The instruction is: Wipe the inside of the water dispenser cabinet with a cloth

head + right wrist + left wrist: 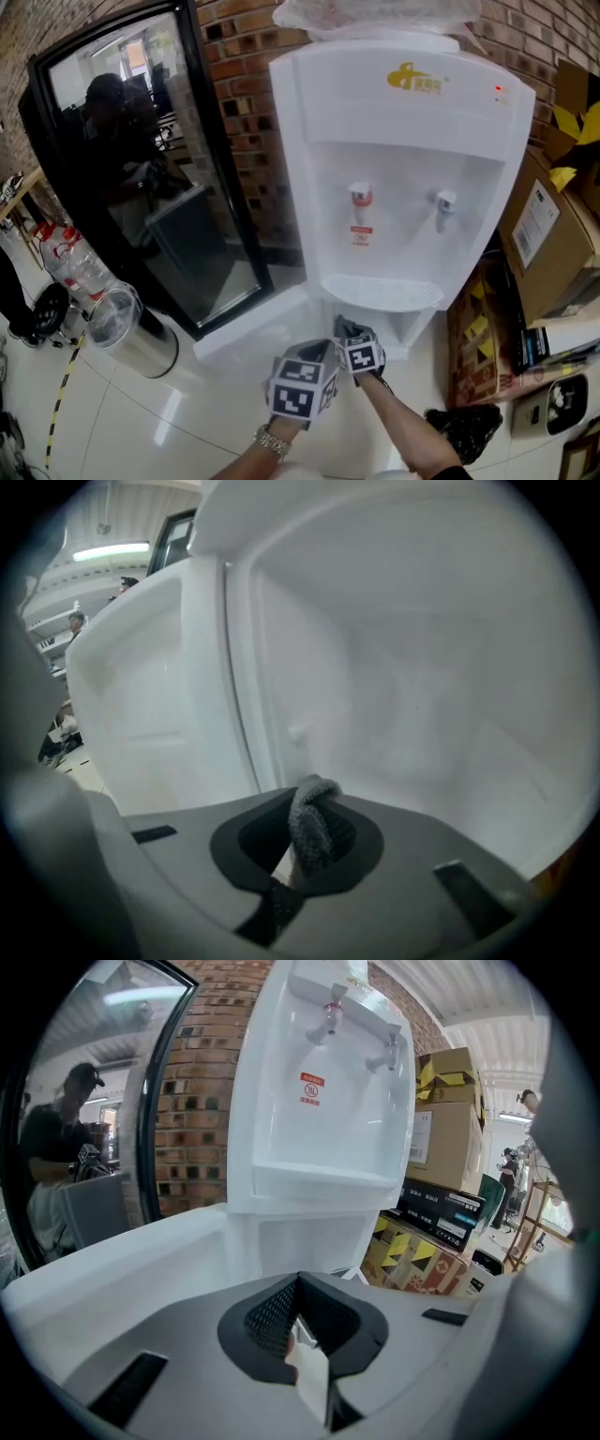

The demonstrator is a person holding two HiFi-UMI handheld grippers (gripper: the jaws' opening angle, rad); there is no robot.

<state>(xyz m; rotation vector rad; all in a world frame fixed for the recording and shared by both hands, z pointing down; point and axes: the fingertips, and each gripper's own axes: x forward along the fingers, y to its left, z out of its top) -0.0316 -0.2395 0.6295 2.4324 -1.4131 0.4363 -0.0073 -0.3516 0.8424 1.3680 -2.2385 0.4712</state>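
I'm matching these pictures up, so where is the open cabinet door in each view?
Head view: door at lower centre-left, above the floor.
Left gripper view: left side, mid-height.
Right gripper view: left half.
Shared landmark: the dispenser, right of the door in all three.

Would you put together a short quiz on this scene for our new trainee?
1. Multiple choice: what does the right gripper hold between its jaws?
A) a grey cloth
B) a yellow sponge
C) nothing
2. True or false: the cabinet door of the water dispenser is closed.
3. Short answer: what is the wall behind the dispenser built of?

Key: 1 A. 2 False: it stands open. 3 Brick.
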